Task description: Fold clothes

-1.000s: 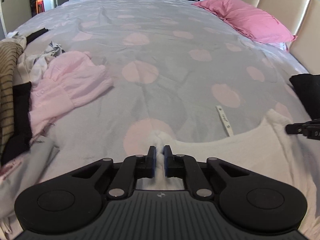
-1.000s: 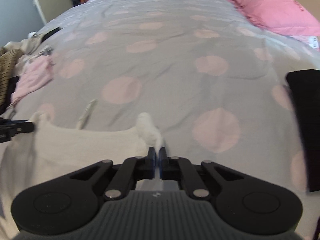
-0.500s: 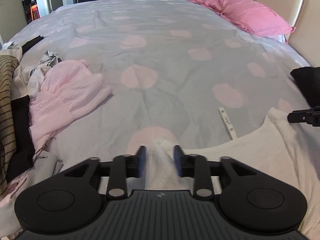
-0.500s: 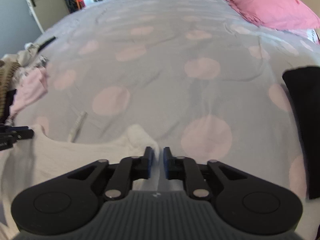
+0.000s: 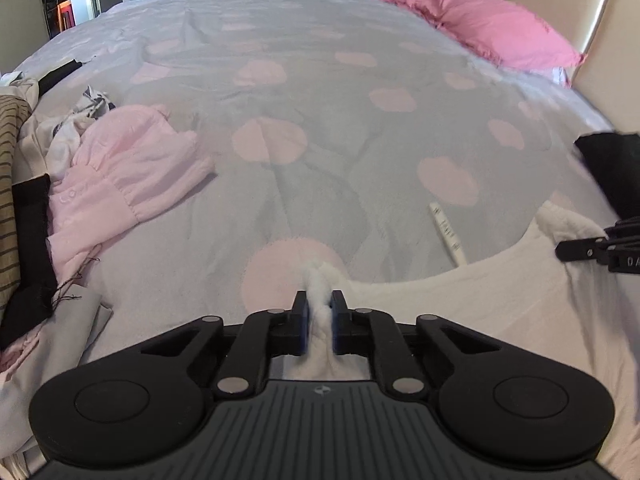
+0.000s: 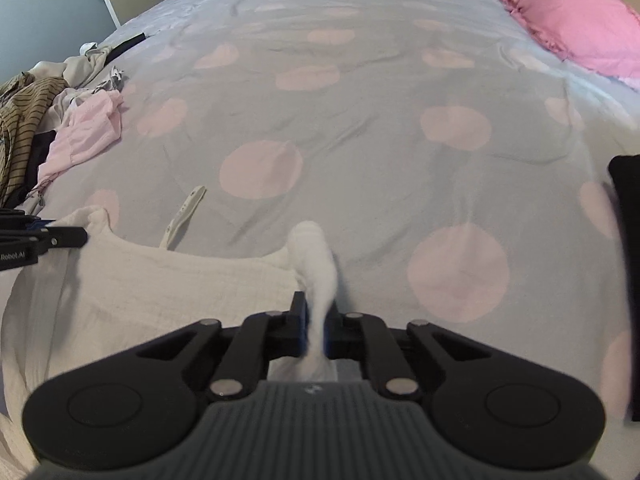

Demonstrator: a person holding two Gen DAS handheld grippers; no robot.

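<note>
while both hand-held grippers pinch white top (image 5: 460,304), grey pink-spotted bedspread (image 5: 320,92) fills room.

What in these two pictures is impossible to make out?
- White garment: its lower part, hidden behind the left hand-held gripper in the left wrist view and cut off by the frame.
- Black item: cut by the right wrist view's right edge, blurred.
- Printing on the white tag: too small.

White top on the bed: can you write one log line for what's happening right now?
task: fold clothes | left hand-held gripper: just re-closed, pinching white top strap | right hand-held gripper: just re-closed on other strap | top: on bedspread
</note>
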